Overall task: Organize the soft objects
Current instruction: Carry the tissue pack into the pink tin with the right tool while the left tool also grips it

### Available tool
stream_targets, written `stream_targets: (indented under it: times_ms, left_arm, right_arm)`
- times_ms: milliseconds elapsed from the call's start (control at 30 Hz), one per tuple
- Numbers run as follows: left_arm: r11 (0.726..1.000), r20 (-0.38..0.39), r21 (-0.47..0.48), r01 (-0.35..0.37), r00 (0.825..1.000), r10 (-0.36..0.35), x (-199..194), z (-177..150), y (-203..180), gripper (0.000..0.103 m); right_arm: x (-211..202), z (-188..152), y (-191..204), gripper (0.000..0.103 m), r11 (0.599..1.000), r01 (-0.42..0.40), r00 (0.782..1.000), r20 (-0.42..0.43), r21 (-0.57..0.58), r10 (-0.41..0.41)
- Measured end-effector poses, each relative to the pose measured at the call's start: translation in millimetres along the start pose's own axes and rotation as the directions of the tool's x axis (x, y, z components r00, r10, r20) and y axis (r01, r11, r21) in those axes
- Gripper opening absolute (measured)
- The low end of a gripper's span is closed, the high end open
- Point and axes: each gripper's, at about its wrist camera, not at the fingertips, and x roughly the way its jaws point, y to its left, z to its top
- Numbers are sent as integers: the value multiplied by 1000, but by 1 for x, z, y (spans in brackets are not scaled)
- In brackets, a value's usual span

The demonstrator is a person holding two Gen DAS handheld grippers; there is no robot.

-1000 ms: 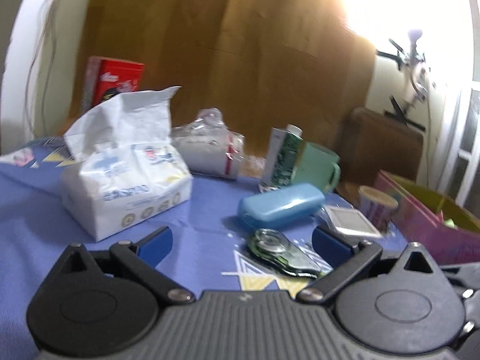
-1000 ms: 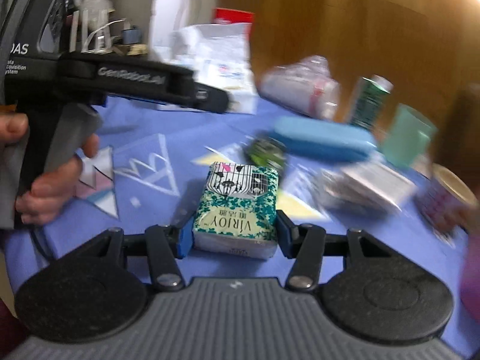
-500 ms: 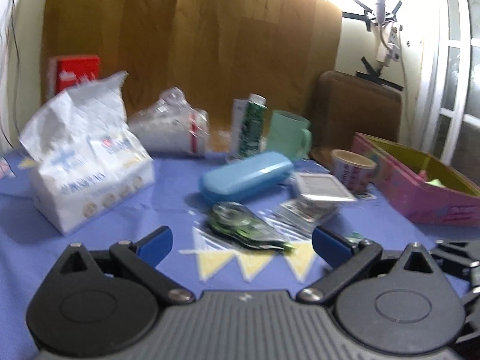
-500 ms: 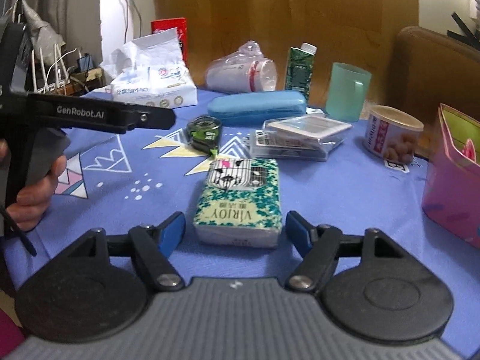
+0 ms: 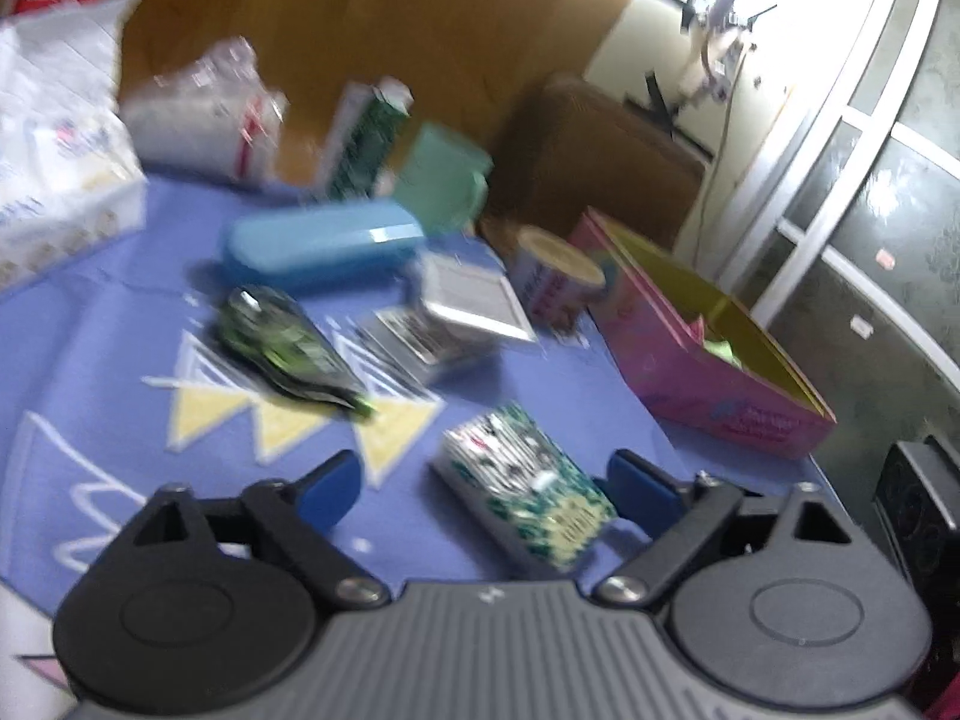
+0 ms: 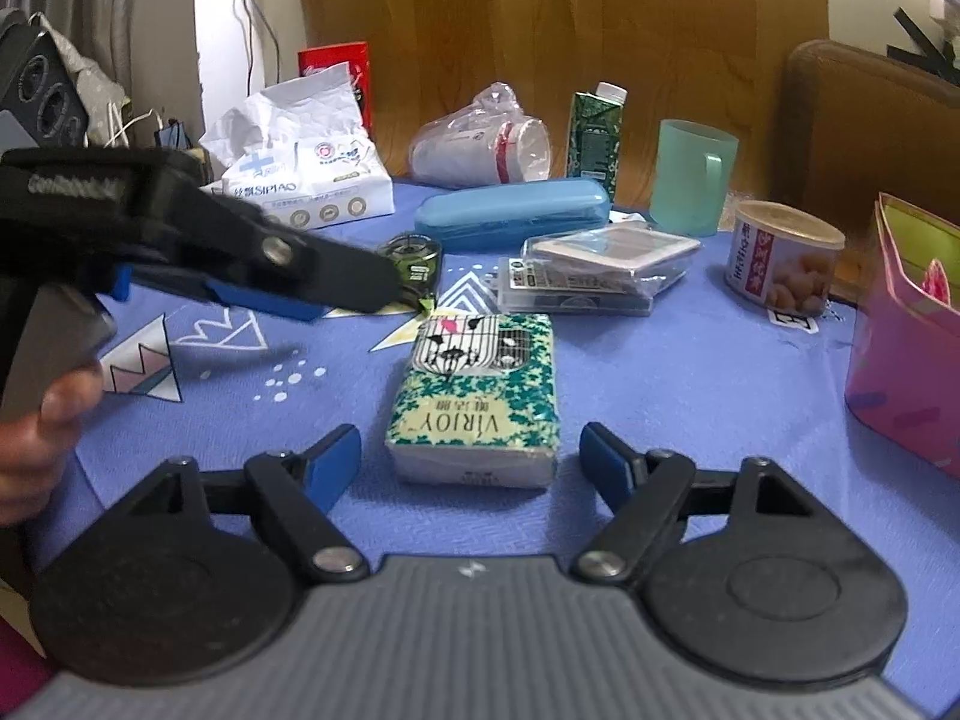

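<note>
Straddling green tissue pack (image 6: pixel 477 396) with my right gripper (image 6: pixel 471 468): jaws wide, pads clear, nothing gripped; pack's long axis runs straight away from claw. Left gripper (image 5: pixel 480 489) closing, pack (image 5: pixel 528 498) lies skewed between fingers, contact unclear through blur. Blue tablecloth (image 6: pixel 690 396), wood wall behind

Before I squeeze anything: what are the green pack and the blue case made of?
Green pack: looks like tissues in thin, slightly glossy printed plastic film; its edges are rounded and soft-looking. Blue case: apparently hard moulded plastic, smooth, with a seam along its side and a sharp highlight; probably rigid.
</note>
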Motion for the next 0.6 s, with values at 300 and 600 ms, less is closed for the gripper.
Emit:
stream_targets:
  times_ms: [300, 600]
  left_arm:
    - [998, -51, 54, 24, 998, -21, 27, 7, -37, 50]
    - [966, 41, 244, 85, 994, -97, 59, 60, -127, 50]
  right_arm:
    - [-18, -6, -6, 54, 999, 40, 992, 120, 33, -44]
    - [-55, 17, -49, 54, 970, 237, 916, 318, 61, -244]
